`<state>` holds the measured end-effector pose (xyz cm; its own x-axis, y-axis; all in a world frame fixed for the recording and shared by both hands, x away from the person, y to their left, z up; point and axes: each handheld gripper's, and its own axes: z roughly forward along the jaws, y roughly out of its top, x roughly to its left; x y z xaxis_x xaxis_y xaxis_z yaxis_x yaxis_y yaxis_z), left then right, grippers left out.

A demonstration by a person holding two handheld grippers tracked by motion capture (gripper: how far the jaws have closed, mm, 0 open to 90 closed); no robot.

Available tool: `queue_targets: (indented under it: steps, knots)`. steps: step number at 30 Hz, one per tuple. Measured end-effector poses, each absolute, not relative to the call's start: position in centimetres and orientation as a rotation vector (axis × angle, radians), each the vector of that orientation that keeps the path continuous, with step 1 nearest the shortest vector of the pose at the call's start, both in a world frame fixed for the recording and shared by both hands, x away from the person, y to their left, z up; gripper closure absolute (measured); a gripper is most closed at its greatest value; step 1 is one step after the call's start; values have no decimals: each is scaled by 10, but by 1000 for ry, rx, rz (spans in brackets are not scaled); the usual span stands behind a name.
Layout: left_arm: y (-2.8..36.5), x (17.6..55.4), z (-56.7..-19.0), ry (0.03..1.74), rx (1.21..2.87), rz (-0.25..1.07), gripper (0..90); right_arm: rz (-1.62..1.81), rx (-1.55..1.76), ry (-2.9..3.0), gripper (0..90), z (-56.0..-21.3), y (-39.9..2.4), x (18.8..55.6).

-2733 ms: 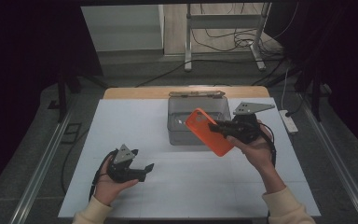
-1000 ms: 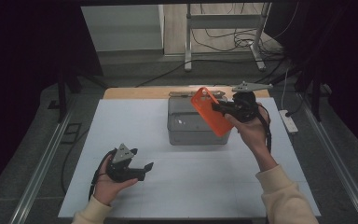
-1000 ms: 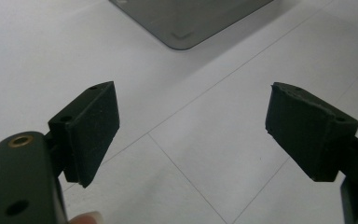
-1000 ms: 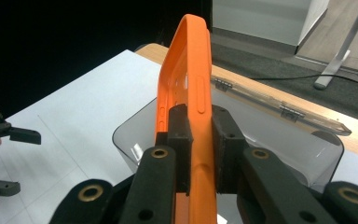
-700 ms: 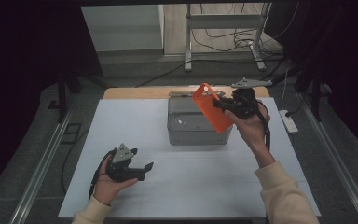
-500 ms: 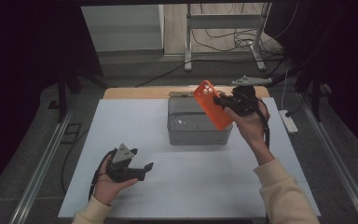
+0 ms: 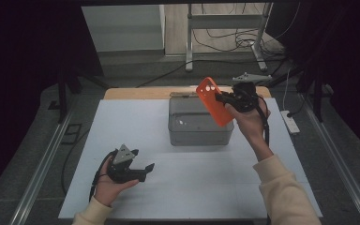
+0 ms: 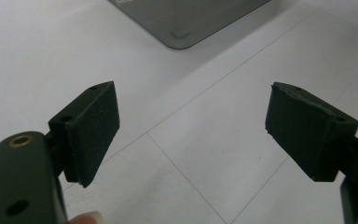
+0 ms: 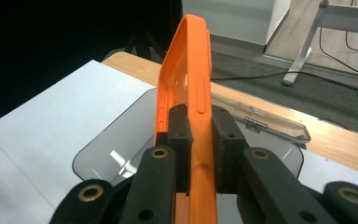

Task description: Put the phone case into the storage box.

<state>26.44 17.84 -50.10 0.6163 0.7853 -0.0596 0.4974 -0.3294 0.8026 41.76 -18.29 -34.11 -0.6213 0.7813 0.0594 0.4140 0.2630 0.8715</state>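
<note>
An orange phone case (image 7: 214, 102) hangs tilted in the air above the clear grey box (image 7: 194, 127) at the middle back of the white table. My right gripper (image 7: 226, 99) is shut on the case's right edge. In the right gripper view the orange case (image 9: 192, 84) stands edge-on between both pads, with the grey box (image 9: 114, 154) below it. My left gripper (image 7: 146, 171) rests low over the table near the front left, jaws wide open. In the left gripper view nothing lies between its black pads (image 8: 93, 126), and a corner of the box (image 8: 182, 21) is ahead.
The box's clear hinged lid (image 9: 265, 123) lies open behind it on the wooden strip (image 7: 145, 93) at the table's back. A white power strip (image 7: 291, 121) lies on the floor at the right. Metal rails (image 7: 42, 164) run along both sides of the table.
My right hand has lifted the orange case up and toward the back, from in front of the box to above its far right side, and tilted it more upright. The left hand has kept still.
</note>
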Motion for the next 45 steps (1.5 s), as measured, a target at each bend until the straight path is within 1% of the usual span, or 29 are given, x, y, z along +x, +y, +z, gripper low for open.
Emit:
queue_targets:
  steps: [24, 45]
  knots:
    - [179, 265, -501, 1011, 2003, 438, 176, 1212, 1185, 2104, 796, -349, -181, 433]
    - [179, 265, -501, 1006, 2001, 438, 177, 1121, 1262, 2080, 796, -366, -175, 443]
